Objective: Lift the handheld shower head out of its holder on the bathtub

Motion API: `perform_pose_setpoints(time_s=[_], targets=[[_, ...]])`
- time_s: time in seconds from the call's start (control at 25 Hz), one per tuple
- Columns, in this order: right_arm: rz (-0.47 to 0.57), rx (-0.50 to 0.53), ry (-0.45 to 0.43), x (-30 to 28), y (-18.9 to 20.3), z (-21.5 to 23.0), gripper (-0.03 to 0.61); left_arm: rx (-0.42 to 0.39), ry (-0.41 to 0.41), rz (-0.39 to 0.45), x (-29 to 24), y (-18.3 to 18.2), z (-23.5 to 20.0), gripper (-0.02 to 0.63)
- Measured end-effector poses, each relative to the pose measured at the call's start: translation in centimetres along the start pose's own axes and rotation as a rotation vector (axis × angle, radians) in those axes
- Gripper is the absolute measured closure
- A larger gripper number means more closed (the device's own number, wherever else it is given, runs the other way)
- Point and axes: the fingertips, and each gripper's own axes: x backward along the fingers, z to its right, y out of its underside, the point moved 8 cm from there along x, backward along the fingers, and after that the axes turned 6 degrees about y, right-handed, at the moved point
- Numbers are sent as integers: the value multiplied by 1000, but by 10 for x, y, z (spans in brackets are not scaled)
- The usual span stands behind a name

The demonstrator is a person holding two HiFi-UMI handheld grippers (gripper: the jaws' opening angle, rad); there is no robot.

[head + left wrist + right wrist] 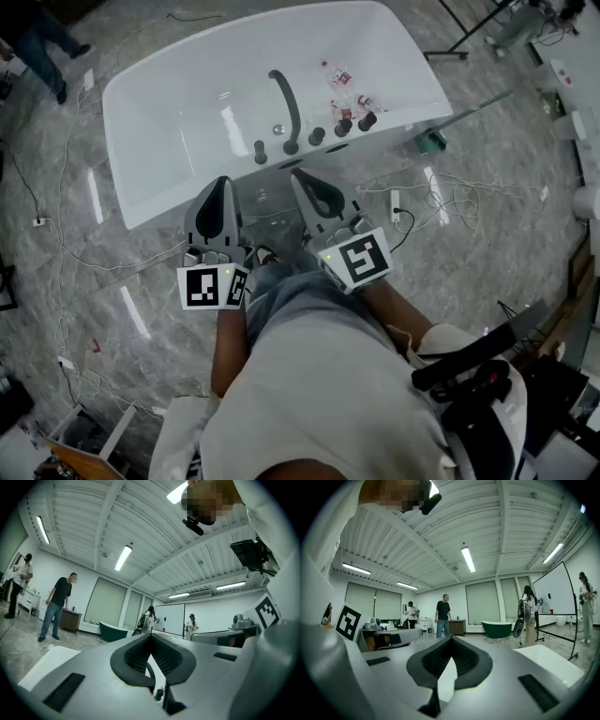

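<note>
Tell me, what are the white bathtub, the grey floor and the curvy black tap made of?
Bathtub: probably glossy white acrylic or enamel; light streaks gleam on its smooth inside. Floor: polished grey marble or marble-look tile; pale veins, mirrored lamp stripes. Tap: likely dark matte-coated metal; hardly any shine.

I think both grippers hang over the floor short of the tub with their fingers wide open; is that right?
Not quite: the left gripper and right gripper have their fingers shut, nothing between them, as the two gripper views show. Both do hang over the floor, short of the tub.
</note>
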Motion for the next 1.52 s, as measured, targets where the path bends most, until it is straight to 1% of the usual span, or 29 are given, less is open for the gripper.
perform_pose_setpoints(time_s=[0.12, 0.28, 0.4, 0.48, 0.52, 0.64, 0.68, 0.76, 0.84, 0.92, 0.96, 1.0, 1.04, 1.08, 1.16, 1.24, 1.36, 1.44, 1.48, 1.52], targets=[[-14, -13, -6, -3, 2, -6, 561, 3, -10, -19, 6, 0, -3, 597], [-23, -19, -12, -4, 8, -7, 561, -19, -8, -37, 8, 9, -2, 597], [6, -26, -23, -9, 14, -6, 561, -39, -7, -32, 5, 19, -7, 595], [38, -36, -22, -25, 28, -4, 561, -54, -1, -12, -2, 33, -19, 595], [49, -39, -15, -37, 43, -2, 561, -63, 2, -2, -8, 47, -29, 595], [90, -15, 25, -81, 112, 14, 560, -87, 17, 13, -32, 109, -59, 595], [105, 7, 42, -95, 140, 21, 560, -94, 22, 10, -39, 132, -67, 595], [96, 55, 79, -127, 205, 36, 560, -112, 30, -9, -53, 181, -87, 595], [51, 63, 117, -167, 281, 49, 560, -117, 25, -36, -64, 227, -113, 595], [-24, 46, 139, -213, 364, 66, 558, -95, -2, -62, -80, 280, -142, 595], [-60, 36, 138, -244, 408, 79, 540, -83, -15, -71, -94, 310, -161, 595], [-86, 31, 131, -279, 451, 93, 480, -72, -25, -77, -113, 342, -183, 595], [-106, 34, 122, -315, 492, 109, 456, -64, -29, -80, -134, 374, -205, 595], [-122, 43, 114, -348, 528, 123, 451, -59, -30, -80, -154, 403, -225, 595], [-148, 70, 100, -395, 587, 141, 439, -51, -31, -79, -182, 451, -252, 595], [-167, 84, 86, -421, 632, 147, 432, -39, -38, -95, -192, 492, -264, 595], [-192, 95, 78, -446, 683, 147, 428, -20, -54, -118, -194, 542, -274, 595], [-188, 126, 82, -459, 704, 148, 428, -25, -62, -101, -200, 557, -280, 595], [-186, 146, 82, -463, 709, 148, 445, -30, -65, -95, -203, 561, -281, 595], [-189, 162, 78, -464, 711, 147, 446, -32, -68, -92, -204, 563, -282, 595]])
